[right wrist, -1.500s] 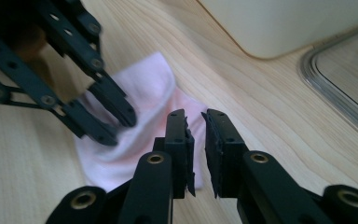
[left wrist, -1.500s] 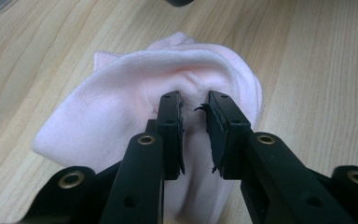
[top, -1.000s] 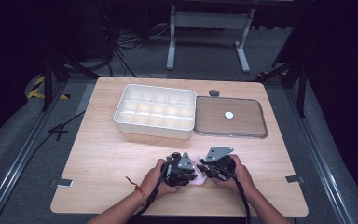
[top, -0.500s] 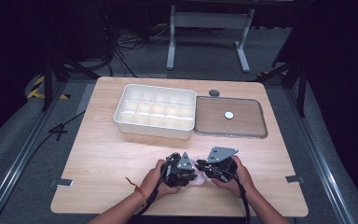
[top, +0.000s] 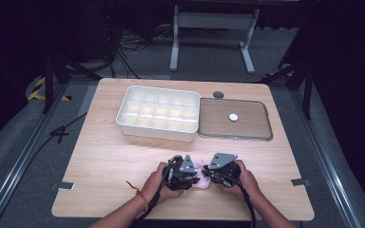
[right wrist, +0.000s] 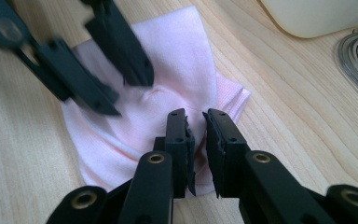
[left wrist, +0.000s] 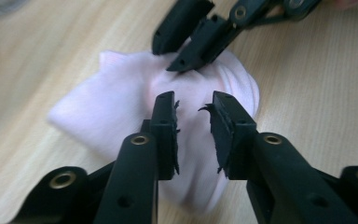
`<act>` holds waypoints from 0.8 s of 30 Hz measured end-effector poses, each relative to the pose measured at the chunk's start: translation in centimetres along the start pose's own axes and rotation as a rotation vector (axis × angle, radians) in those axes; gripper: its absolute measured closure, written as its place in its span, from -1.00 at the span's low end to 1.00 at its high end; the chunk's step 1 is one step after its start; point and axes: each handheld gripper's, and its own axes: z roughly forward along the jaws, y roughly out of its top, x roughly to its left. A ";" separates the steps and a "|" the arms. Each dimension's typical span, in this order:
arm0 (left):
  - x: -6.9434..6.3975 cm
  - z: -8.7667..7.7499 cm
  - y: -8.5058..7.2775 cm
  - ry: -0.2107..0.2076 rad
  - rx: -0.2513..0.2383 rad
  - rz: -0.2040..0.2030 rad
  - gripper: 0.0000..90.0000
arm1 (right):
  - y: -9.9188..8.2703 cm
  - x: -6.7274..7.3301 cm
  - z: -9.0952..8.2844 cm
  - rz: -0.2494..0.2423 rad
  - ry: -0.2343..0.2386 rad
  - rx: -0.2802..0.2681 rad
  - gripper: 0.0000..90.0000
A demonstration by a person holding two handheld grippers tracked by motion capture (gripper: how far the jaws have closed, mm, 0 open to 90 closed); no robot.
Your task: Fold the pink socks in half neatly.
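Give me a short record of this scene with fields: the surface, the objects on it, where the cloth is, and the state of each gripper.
surface: wooden table
container: white compartment tray, compartments look empty
lid: clear lid flat, right of the tray
cloth: pink cloth, crumpled, near the table's front edge
left gripper: jaws apart, over the cloth
right gripper: jaws narrowly apart, over the cloth's edge; grip unclear

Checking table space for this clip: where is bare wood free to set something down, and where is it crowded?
Free: the strip left of the compartment tray, and the band between the tray and the hands. Also right of the clear lid. Crowded: the front centre, where the left gripper and right gripper meet over the pink cloth.
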 end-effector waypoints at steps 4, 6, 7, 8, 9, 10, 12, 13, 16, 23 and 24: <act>0.7 -2.7 -0.4 0.031 -0.049 -0.060 0.43 | -0.1 -0.1 0.0 0.006 -0.006 -0.005 0.76; 1.0 -3.3 -1.0 0.044 -0.049 -0.098 0.31 | -0.1 -0.1 0.0 0.013 -0.002 -0.009 0.76; 1.1 -3.5 -1.4 0.057 -0.041 -0.112 0.26 | -0.1 -0.1 0.0 0.010 -0.002 -0.009 0.76; 1.4 -3.4 -1.9 0.069 -0.030 -0.137 0.21 | -0.1 -0.1 0.1 0.010 -0.003 -0.008 0.76; 1.7 -3.3 -2.3 0.065 -0.024 -0.163 0.18 | -0.1 -0.1 0.1 0.011 -0.003 -0.010 0.76; 1.8 -3.1 -2.6 0.062 -0.027 -0.185 0.17 | -0.1 -0.2 0.1 0.011 -0.001 -0.010 0.76; 1.6 -2.8 -2.5 0.091 -0.031 -0.184 0.15 | -0.1 -0.2 0.1 0.014 0.001 -0.009 0.76; 1.1 -2.7 -2.1 0.106 -0.038 -0.136 0.15 | -0.1 -0.1 0.1 0.011 -0.002 -0.008 0.76; -0.3 -2.2 -1.0 0.091 -0.068 -0.031 0.41 | -0.1 -0.1 0.1 0.010 0.000 -0.009 0.77; -1.1 0.4 -0.7 0.033 -0.006 0.038 0.89 | -0.2 -0.1 0.1 0.007 -0.002 -0.012 0.77; -1.1 0.4 -0.8 0.031 -0.015 0.039 0.90 | -0.1 -0.2 0.1 0.012 0.000 -0.010 0.77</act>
